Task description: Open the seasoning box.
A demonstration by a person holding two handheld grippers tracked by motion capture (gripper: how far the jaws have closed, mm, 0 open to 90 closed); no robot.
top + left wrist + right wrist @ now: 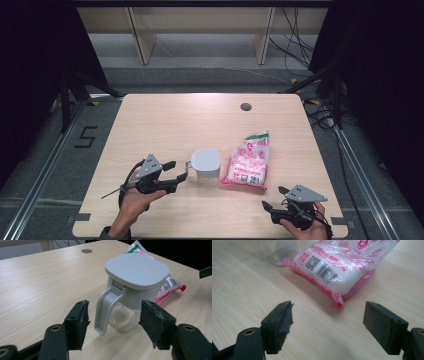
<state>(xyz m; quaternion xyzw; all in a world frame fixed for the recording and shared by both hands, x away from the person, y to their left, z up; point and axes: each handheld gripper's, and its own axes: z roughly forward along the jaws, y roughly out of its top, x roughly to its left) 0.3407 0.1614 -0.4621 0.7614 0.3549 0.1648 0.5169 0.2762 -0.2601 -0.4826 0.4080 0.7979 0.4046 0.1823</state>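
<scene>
A clear jug [206,168] with a grey lid and grey handle stands upright near the table's middle. My left gripper [178,170] is just left of it and open. In the left gripper view the handle [105,312] sits ahead of the gap between my left gripper's [113,316] jaws, and neither pad touches it. To the right of the jug [135,282] a pink and white sealed bag [247,162] lies flat. My right gripper [274,197] is open near the front right edge, with the bag [337,267] a short way ahead of its [330,315] empty jaws.
The wooden table [165,125] has a round cable hole [245,106] at the back right. Behind the table are wooden shelf legs [142,40], and loose cables [300,45] run over the floor at the right. Metal rails run along both sides.
</scene>
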